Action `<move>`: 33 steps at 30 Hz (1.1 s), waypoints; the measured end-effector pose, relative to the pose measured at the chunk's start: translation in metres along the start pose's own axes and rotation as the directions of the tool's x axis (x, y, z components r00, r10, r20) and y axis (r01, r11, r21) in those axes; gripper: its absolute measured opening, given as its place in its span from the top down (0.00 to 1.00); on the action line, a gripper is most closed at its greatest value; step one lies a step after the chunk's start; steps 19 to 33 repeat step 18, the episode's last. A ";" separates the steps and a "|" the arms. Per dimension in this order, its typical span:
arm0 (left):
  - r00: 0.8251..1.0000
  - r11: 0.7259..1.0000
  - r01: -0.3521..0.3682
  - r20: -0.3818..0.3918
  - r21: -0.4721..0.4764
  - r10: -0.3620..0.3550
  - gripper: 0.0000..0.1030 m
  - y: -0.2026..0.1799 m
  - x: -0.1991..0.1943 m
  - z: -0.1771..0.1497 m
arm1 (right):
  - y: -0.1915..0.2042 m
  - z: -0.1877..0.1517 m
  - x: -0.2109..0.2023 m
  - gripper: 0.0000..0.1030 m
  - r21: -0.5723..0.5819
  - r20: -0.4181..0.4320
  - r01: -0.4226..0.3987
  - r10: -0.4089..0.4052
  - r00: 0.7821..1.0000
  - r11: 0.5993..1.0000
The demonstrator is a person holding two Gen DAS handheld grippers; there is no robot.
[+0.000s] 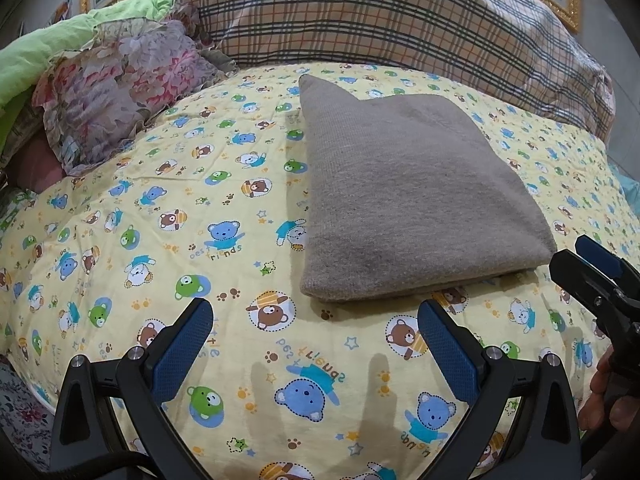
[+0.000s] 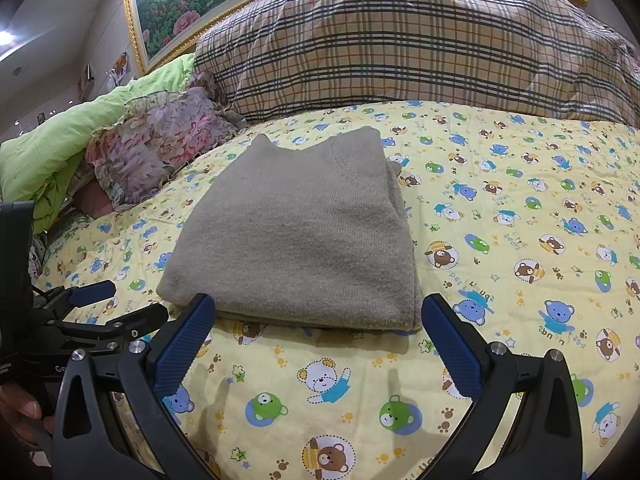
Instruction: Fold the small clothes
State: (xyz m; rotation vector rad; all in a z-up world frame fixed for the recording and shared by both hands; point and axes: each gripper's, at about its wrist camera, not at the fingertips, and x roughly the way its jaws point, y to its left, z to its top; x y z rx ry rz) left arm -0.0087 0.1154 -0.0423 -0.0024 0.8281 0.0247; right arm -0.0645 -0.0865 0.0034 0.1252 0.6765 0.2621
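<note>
Left to right, left wrist view first. Green quilt (image 1: 24, 68) bunched at 10 o'clock, floral pillow (image 1: 120, 88) just beside it, plaid pillow (image 1: 380, 16) across 12 o'clock. Yellow bear-print sheet (image 1: 160, 220) covers the bed. Grey knit garment (image 1: 404, 200) lies folded flat on the sheet, centre toward 1 o'clock, folded edge facing the camera, one corner sticking up at the far end. Left gripper (image 1: 316, 344) spread wide, nothing between the blue pads (image 1: 182, 348), hovering over bare sheet just short of the garment's near edge, not touching it. Right gripper (image 1: 576, 258) enters at 3 o'clock beside the garment's near right corner; a hand (image 1: 608, 396) at 4 o'clock holds it.

Right wrist view: left gripper (image 2: 116, 300) at 9 o'clock, jaws parted, beside the garment's (image 2: 296, 232) near left corner, with fingertips of a hand (image 2: 20, 404) at 8 o'clock. Garment sits dead centre, layered edges visible along its right side. Right gripper (image 2: 318, 320) open wide, empty, its pads (image 2: 184, 344) flanking the near edge of the garment. Gold-framed painting (image 2: 168, 12) at 11 o'clock on the wall behind.
</note>
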 end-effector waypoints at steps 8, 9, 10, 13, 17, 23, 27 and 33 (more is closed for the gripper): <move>1.000 1.000 -0.001 0.014 0.013 0.000 0.01 0.000 -0.003 0.009 | -0.003 0.010 -0.003 0.00 0.005 0.000 -0.013 0.013 1.000 1.000; 1.000 1.000 0.003 0.012 0.012 -0.004 0.01 0.000 -0.003 0.012 | -0.005 0.013 -0.002 0.00 0.006 -0.001 -0.013 0.013 1.000 1.000; 1.000 1.000 0.011 0.010 0.010 -0.011 0.01 0.000 -0.003 0.013 | -0.006 0.014 -0.002 0.00 0.007 -0.004 -0.013 0.013 1.000 1.000; 1.000 1.000 0.014 0.008 0.010 -0.014 0.01 0.002 -0.001 0.019 | -0.010 0.019 0.000 0.00 0.020 -0.014 -0.013 0.014 1.000 1.000; 1.000 1.000 0.011 -0.003 0.006 -0.011 0.01 0.003 0.003 0.024 | -0.015 0.022 0.007 0.00 0.040 -0.042 -0.018 0.019 0.999 0.999; 1.000 1.000 0.010 -0.005 0.004 -0.010 0.01 0.003 0.003 0.025 | -0.015 0.023 0.008 0.00 0.042 -0.045 -0.020 0.022 0.999 0.999; 1.000 1.000 0.010 -0.005 0.004 -0.010 0.01 0.003 0.003 0.025 | -0.015 0.023 0.008 0.00 0.042 -0.045 -0.020 0.022 0.999 0.999; 1.000 1.000 0.010 -0.005 0.004 -0.010 0.01 0.003 0.003 0.025 | -0.015 0.023 0.008 0.00 0.042 -0.045 -0.020 0.022 0.999 0.999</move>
